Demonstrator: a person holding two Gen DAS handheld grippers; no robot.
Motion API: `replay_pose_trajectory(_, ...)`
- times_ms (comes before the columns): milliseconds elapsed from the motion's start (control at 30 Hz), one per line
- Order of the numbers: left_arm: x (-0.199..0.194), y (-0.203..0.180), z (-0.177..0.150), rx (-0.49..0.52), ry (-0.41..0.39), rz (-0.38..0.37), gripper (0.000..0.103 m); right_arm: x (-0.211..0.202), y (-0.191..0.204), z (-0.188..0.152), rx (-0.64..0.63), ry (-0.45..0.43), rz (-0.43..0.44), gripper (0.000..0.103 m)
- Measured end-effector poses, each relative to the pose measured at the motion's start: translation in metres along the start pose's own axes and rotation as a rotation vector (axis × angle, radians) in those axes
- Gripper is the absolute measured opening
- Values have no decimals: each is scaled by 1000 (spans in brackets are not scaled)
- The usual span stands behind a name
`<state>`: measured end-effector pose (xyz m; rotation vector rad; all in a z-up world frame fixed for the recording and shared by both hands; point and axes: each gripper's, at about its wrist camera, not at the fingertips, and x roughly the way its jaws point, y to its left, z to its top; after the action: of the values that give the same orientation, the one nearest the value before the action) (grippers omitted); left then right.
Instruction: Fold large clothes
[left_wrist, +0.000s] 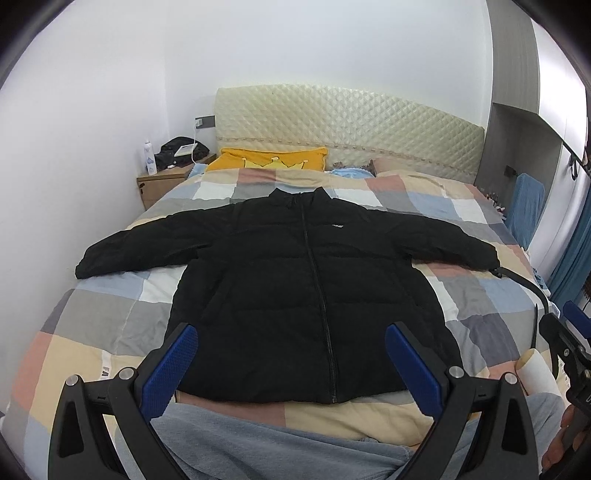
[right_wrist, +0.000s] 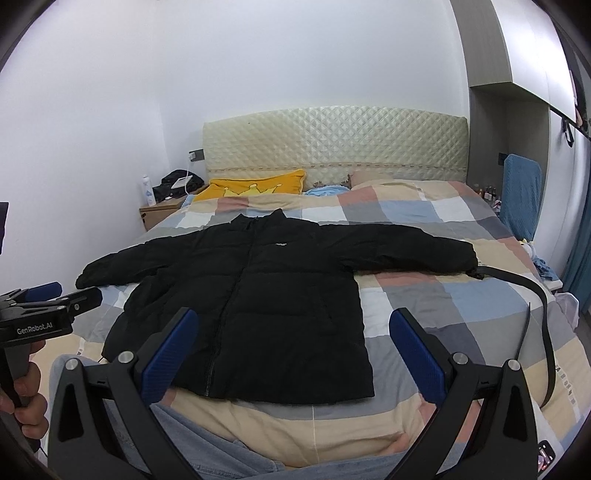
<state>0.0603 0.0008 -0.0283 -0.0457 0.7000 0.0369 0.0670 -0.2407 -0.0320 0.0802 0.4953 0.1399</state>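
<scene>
A black puffer jacket (left_wrist: 295, 280) lies flat and face up on the checked quilt (left_wrist: 110, 325), zipped, both sleeves spread out to the sides, collar toward the headboard. It also shows in the right wrist view (right_wrist: 251, 295). My left gripper (left_wrist: 291, 365) is open and empty, held above the jacket's hem. My right gripper (right_wrist: 291, 354) is open and empty, over the hem's right corner. The left gripper also shows at the left edge of the right wrist view (right_wrist: 48, 295).
A black belt (right_wrist: 546, 332) lies on the quilt by the right sleeve cuff. A yellow pillow (left_wrist: 269, 158) sits at the headboard (left_wrist: 347, 129). A nightstand (left_wrist: 162, 181) with a bottle stands at the left. A blue chair (right_wrist: 521, 199) and wardrobe stand at the right.
</scene>
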Motion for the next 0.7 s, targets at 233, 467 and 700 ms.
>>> replay_pose_trajectory(233,-3,1,2,-6,-3,-2,103,2,2,-2,-8,6,4,103)
replay_pose_trajectory(467,-2,3,3,-10,-10,-1,103,3,1,-4,-6,-5,14,103)
replay_pose_trajectory(700,1,6,2,-17,-10,5,103,8,8,1,-38,-12,28,103)
